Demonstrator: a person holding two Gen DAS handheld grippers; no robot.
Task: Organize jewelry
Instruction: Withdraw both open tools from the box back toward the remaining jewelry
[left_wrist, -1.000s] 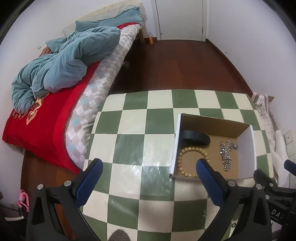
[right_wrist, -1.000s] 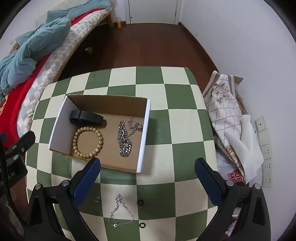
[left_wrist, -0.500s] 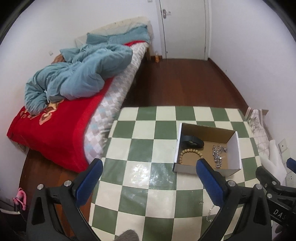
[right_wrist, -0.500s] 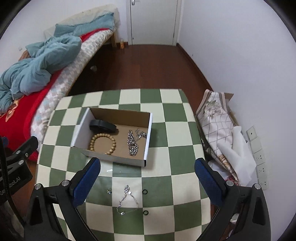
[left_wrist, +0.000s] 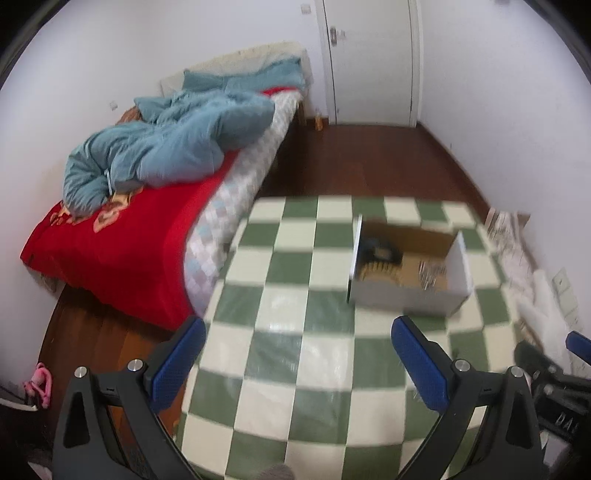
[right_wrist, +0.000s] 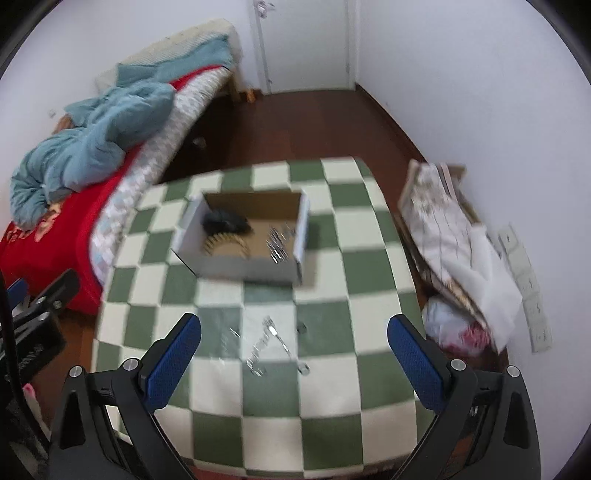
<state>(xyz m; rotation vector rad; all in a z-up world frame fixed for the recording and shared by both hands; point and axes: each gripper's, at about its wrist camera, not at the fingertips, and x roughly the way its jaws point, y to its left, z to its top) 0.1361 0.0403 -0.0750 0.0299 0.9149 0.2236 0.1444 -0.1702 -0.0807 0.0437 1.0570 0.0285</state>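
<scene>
An open cardboard box (right_wrist: 301, 236) with white outer walls stands on the green-and-cream checked table (right_wrist: 332, 369); it also shows in the left wrist view (left_wrist: 406, 293). Inside lie a black band (right_wrist: 225, 222), a wooden bead bracelet (right_wrist: 225, 242) and a silver chain (right_wrist: 277, 242). A thin silver chain (right_wrist: 267, 341) and small rings (right_wrist: 302, 328) lie loose on the table in front of the box. My right gripper (right_wrist: 293, 354) is open and empty, high above the loose chain. My left gripper (left_wrist: 297, 360) is open and empty, high above the table's left part.
A bed with a red cover (left_wrist: 122, 243) and a blue quilt (left_wrist: 166, 147) stands left of the table. Folded cloth and bags (right_wrist: 454, 251) lie by the right wall. A white door (left_wrist: 369, 59) is at the back, with dark wood floor (left_wrist: 369, 162) before it.
Both grippers have pulled up and back from the table, so the box and loose jewelry look smaller and farther. Both stay open. The current frames are motion-blurred.
</scene>
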